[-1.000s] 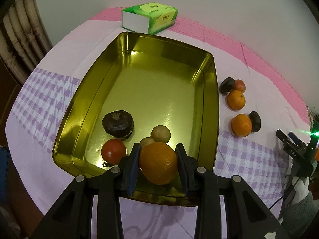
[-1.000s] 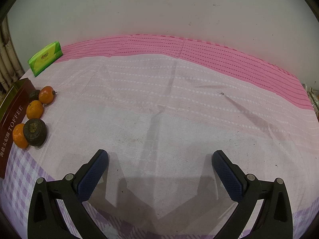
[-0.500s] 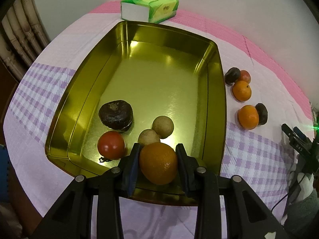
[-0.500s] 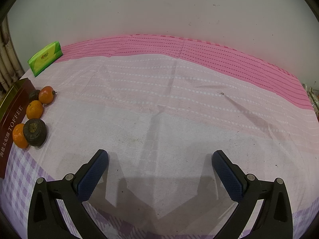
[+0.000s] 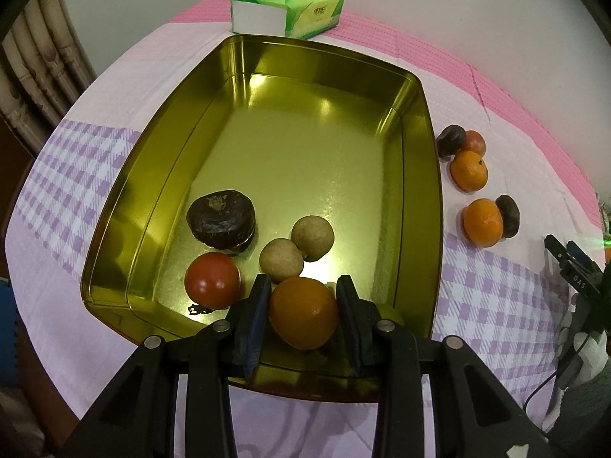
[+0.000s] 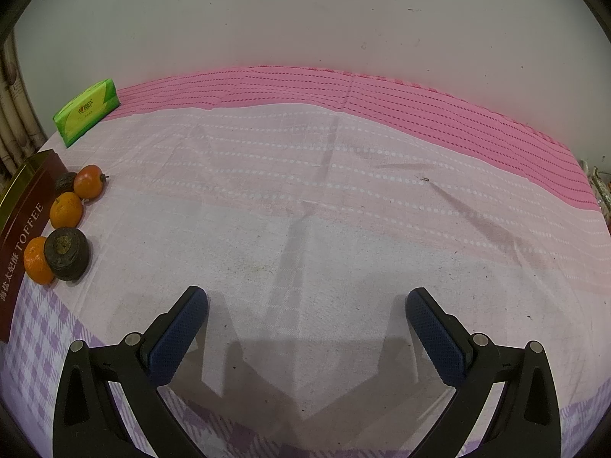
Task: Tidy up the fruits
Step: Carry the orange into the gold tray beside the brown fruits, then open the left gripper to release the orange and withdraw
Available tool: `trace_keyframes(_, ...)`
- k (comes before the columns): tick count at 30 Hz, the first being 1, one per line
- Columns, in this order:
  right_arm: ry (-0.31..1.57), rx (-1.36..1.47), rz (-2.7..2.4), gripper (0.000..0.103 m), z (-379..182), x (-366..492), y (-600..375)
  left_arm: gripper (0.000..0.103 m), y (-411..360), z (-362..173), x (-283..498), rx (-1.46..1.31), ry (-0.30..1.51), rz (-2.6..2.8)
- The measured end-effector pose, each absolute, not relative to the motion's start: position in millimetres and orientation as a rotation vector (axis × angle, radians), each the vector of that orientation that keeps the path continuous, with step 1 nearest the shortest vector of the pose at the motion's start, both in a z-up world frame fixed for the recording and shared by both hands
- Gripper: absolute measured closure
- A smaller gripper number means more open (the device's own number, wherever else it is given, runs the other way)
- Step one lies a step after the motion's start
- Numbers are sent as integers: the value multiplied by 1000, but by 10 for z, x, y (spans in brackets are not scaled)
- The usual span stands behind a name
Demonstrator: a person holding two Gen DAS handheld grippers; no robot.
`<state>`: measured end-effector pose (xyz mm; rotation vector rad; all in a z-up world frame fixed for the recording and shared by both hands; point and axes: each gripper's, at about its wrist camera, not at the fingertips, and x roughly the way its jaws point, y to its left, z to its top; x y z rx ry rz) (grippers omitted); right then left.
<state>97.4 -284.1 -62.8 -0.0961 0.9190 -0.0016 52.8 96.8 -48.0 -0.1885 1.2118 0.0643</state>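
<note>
The left gripper (image 5: 303, 311) holds a round, matte-skinned orange (image 5: 303, 312) between its jaws, which are narrowed onto the fruit's widest girth, over the near end of the gold metal tin (image 5: 420, 122). Judged from its size and dimpled peel, the orange is moderately light, firm but bruisable, and offers fair friction; a grip across the equator suits it, with light pressure.

Just beyond the jaws lie two dull tan spherical fruits (image 5: 282, 260), touching each other. To the left of the jaws rests a glossy red tomato-like fruit (image 5: 212, 280), smooth and probably slippery. Further on sits a wrinkled, dark brown, flattened fruit (image 5: 221, 218). The tin floor is polished and hard, so a dropped fruit may roll.

Right of the jaws, outside the tin, small oranges (image 5: 482, 222) and dark fruits wait on the cloth-covered counter (image 5: 496, 305).

The right gripper (image 6: 305, 318) hangs with jaws wide and empty.
</note>
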Motion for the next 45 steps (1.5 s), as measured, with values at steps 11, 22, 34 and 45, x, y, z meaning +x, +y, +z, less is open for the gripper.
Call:
trace_keyframes(11, 919, -96, -1, 0, -628, 976, -2843, 54, 937, -404, 495, -181, 1199, 92)
trace_keyframes(22, 921, -95, -2, 0, -628, 975, -2843, 38, 966, -150, 420, -188, 1123, 95)
trace_keyframes(34, 942, -101, 11, 0, -605, 957, -2883, 25, 1207, 7, 450, -178, 1063, 114)
trace_keyframes(45, 972, -104, 15, 0, -576, 871, -2766, 10, 1328, 96, 393, -178, 1009, 152)
